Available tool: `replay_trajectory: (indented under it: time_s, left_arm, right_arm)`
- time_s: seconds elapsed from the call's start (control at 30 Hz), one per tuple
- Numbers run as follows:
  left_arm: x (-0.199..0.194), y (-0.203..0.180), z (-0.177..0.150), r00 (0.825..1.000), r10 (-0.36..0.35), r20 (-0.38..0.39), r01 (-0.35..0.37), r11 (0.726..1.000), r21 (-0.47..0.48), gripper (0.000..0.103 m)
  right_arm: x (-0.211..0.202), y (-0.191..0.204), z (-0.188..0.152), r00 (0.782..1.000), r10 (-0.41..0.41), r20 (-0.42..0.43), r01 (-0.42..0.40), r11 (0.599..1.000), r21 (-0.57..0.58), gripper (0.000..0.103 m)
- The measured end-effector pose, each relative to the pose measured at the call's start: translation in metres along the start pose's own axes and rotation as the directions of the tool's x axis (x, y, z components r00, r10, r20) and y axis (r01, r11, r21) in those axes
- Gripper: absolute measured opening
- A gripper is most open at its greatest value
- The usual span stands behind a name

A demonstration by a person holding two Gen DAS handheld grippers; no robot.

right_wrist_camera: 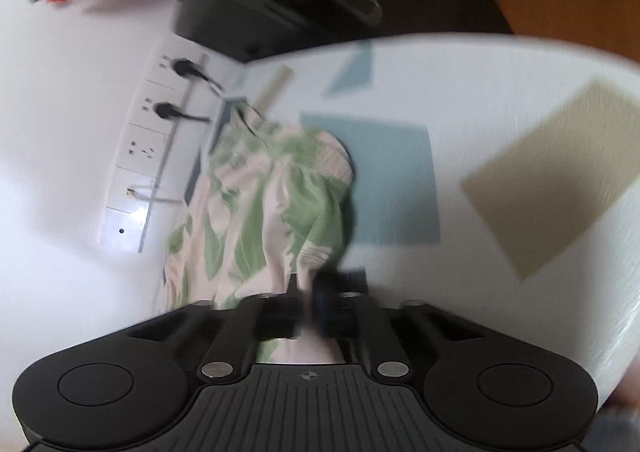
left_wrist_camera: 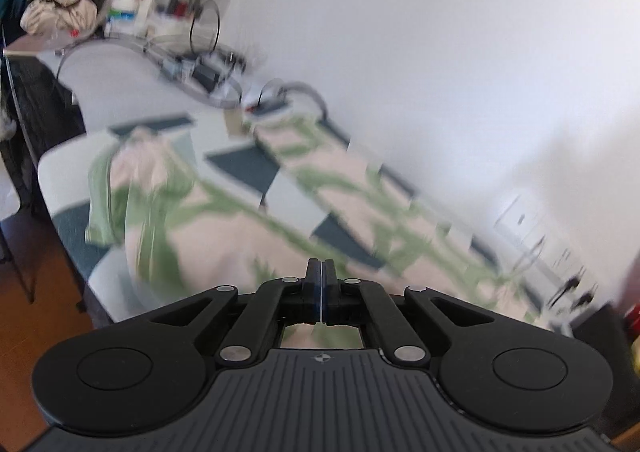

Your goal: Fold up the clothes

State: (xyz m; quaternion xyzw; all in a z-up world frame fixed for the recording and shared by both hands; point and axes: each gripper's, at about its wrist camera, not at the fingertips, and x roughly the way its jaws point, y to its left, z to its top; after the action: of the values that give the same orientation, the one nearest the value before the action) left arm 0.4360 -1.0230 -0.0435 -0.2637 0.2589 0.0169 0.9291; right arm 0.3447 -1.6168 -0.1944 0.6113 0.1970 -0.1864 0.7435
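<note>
A pink garment with green leaf print lies spread along the table, blurred by motion. My left gripper is shut, its jaws pressed together just above the cloth, with nothing visibly between them. In the right wrist view the same garment hangs bunched in front of my right gripper. The right jaws are blurred and close together, and pink cloth runs down between them, so they look shut on the garment.
The table has a white cover with teal and beige squares. A white wall with power sockets runs along it. Cluttered boxes, cables and a bag stand at the far end. Wooden floor lies beside the table.
</note>
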Motion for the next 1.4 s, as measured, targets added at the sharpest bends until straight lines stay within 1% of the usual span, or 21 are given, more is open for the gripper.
replay_trajectory:
  time_s: [0.03, 0.13, 0.17, 0.23, 0.37, 0.43, 0.47, 0.5, 0.53, 0.57, 0.63, 0.7, 0.83, 0.93, 1.0, 1.1, 1.27, 1.3, 1.33, 1.37, 1.4]
  left_arm:
    - [-0.007, -0.001, 0.006, 1.0, -0.016, 0.025, 0.016, 1.0, -0.005, 0.0]
    - [-0.011, -0.002, 0.018, 0.999, -0.033, 0.014, 0.033, 0.999, 0.02, 0.0]
    - [-0.009, 0.001, 0.017, 0.999, -0.039, -0.016, 0.039, 0.999, 0.002, 0.001]
    - [0.001, 0.011, 0.003, 0.997, 0.002, -0.082, -0.004, 1.0, -0.018, 0.009]
    - [0.018, 0.035, -0.029, 0.974, 0.106, -0.201, -0.124, 0.989, -0.079, 0.019]
    - [0.023, 0.052, -0.044, 0.959, 0.133, -0.25, -0.173, 0.974, -0.145, 0.035]
    - [0.024, 0.059, -0.05, 0.952, 0.141, -0.271, -0.193, 0.965, -0.176, 0.04]
    - [0.025, 0.064, -0.053, 0.95, 0.148, -0.275, -0.206, 0.959, -0.194, 0.049]
    - [0.025, 0.068, -0.056, 0.948, 0.156, -0.276, -0.218, 0.953, -0.209, 0.054]
    - [0.025, 0.07, -0.058, 0.951, 0.159, -0.266, -0.221, 0.95, -0.222, 0.054]
    - [0.027, 0.069, -0.059, 0.956, 0.141, -0.257, -0.202, 0.952, -0.23, 0.054]
    - [0.033, 0.064, -0.062, 0.953, 0.114, -0.28, -0.181, 0.957, -0.225, 0.054]
    - [0.041, 0.06, -0.065, 0.952, 0.073, -0.297, -0.155, 0.952, -0.264, 0.054]
    - [0.044, 0.059, -0.065, 0.952, 0.048, -0.303, -0.14, 0.946, -0.292, 0.054]
    - [0.047, 0.058, -0.063, 0.946, 0.065, -0.318, -0.156, 0.95, -0.271, 0.054]
    - [0.052, 0.055, -0.061, 0.945, 0.096, -0.312, -0.17, 0.96, -0.22, 0.055]
    - [0.063, 0.053, -0.06, 0.963, 0.131, -0.236, -0.182, 0.962, -0.205, 0.054]
    - [0.066, 0.052, -0.059, 0.963, 0.139, -0.23, -0.188, 0.96, -0.207, 0.043]
    - [0.069, 0.052, -0.059, 0.963, 0.147, -0.227, -0.196, 0.958, -0.21, 0.009]
    - [0.071, 0.051, -0.058, 0.958, 0.168, -0.233, -0.218, 0.953, -0.209, 0.002]
    - [0.069, 0.048, -0.057, 0.955, 0.196, -0.224, -0.242, 0.95, -0.197, 0.003]
  right_arm:
    - [-0.008, 0.006, 0.001, 0.999, 0.033, 0.02, -0.033, 0.999, -0.003, 0.004]
    - [-0.04, 0.034, 0.008, 0.986, 0.158, 0.059, -0.154, 0.986, -0.069, 0.003]
    - [-0.047, 0.04, 0.011, 0.983, 0.173, 0.061, -0.168, 0.982, -0.085, 0.003]
    - [-0.052, 0.046, 0.018, 0.983, 0.175, 0.052, -0.169, 0.981, -0.1, 0.004]
    - [-0.043, 0.036, 0.023, 0.994, 0.104, 0.021, -0.101, 0.99, -0.099, 0.004]
    - [-0.04, 0.024, 0.019, 0.998, 0.068, 0.016, -0.066, 0.994, -0.082, 0.004]
    - [-0.039, 0.018, 0.016, 0.999, 0.05, 0.009, -0.049, 0.996, -0.076, 0.004]
    - [-0.04, 0.011, 0.013, 0.999, 0.035, 0.0, -0.034, 0.997, -0.071, 0.004]
    - [-0.039, 0.006, 0.01, 1.0, 0.02, -0.011, -0.021, 0.997, -0.069, 0.005]
    - [-0.037, 0.003, 0.009, 1.0, 0.008, -0.023, -0.009, 0.998, -0.069, 0.005]
    - [-0.034, 0.0, 0.008, 0.999, -0.008, -0.039, 0.005, 0.997, -0.071, 0.005]
    - [-0.033, 0.001, 0.009, 0.999, -0.014, -0.046, 0.01, 0.997, -0.079, 0.006]
    - [-0.03, 0.009, 0.014, 0.998, -0.038, -0.047, 0.032, 0.993, -0.112, 0.009]
    - [-0.029, 0.01, 0.017, 0.998, -0.027, -0.054, 0.022, 0.996, -0.091, 0.009]
    - [-0.027, 0.009, 0.018, 0.998, -0.021, -0.058, 0.016, 0.997, -0.078, 0.01]
    - [-0.022, 0.008, 0.02, 0.998, -0.024, -0.053, 0.02, 0.998, -0.064, 0.011]
    - [-0.018, 0.003, 0.021, 0.998, -0.031, -0.047, 0.03, 0.999, -0.037, 0.013]
    - [-0.018, 0.002, 0.02, 0.998, -0.042, -0.047, 0.04, 0.998, -0.038, 0.013]
    - [-0.017, 0.002, 0.02, 0.998, -0.051, -0.047, 0.05, 0.998, -0.036, 0.013]
    - [-0.017, 0.001, 0.021, 0.997, -0.06, -0.047, 0.059, 0.998, -0.032, 0.013]
    - [-0.016, 0.001, 0.021, 0.997, -0.063, -0.047, 0.062, 0.998, -0.025, 0.013]
